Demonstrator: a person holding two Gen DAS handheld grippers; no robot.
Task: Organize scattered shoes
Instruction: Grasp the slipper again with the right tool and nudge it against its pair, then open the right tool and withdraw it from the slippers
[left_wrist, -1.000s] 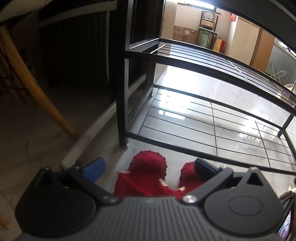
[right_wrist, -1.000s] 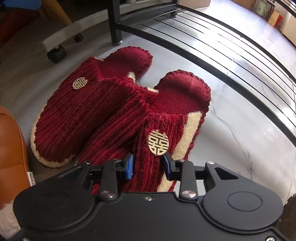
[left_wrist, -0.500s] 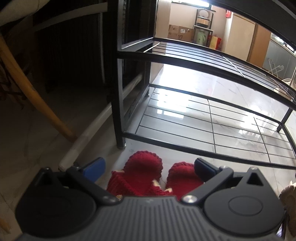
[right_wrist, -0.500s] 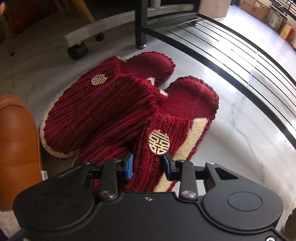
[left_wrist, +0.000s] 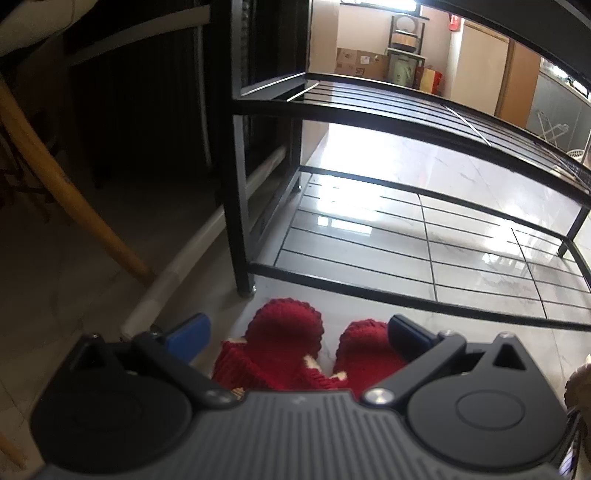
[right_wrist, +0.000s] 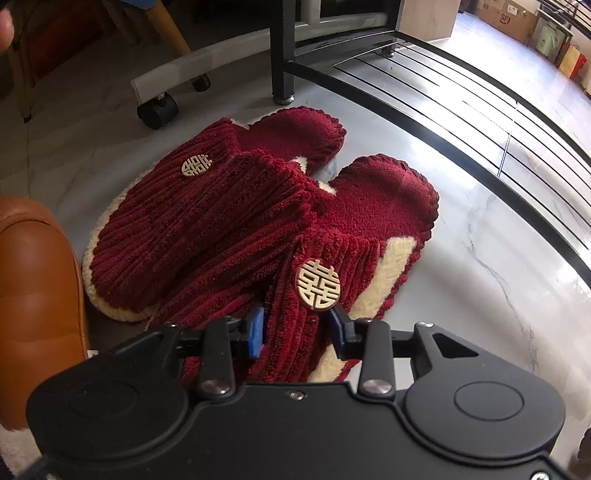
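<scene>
Two dark red corduroy slippers with gold emblems lie on the pale floor before a black metal shoe rack. My right gripper is shut on the upper of the right slipper, just below its emblem. The left slipper lies beside it, partly overlapping. In the left wrist view my left gripper is open and empty above the slippers' heels, facing the rack's bottom shelf.
An orange-brown leather shoe lies at the left of the right wrist view. A white chair base with a black castor and a wooden chair leg stand left of the rack. The rack has an upper shelf.
My right gripper has pulled back and up with the right slipper, so both slippers sit farther from the rack's edge. My left gripper stays open and has shifted slightly.
</scene>
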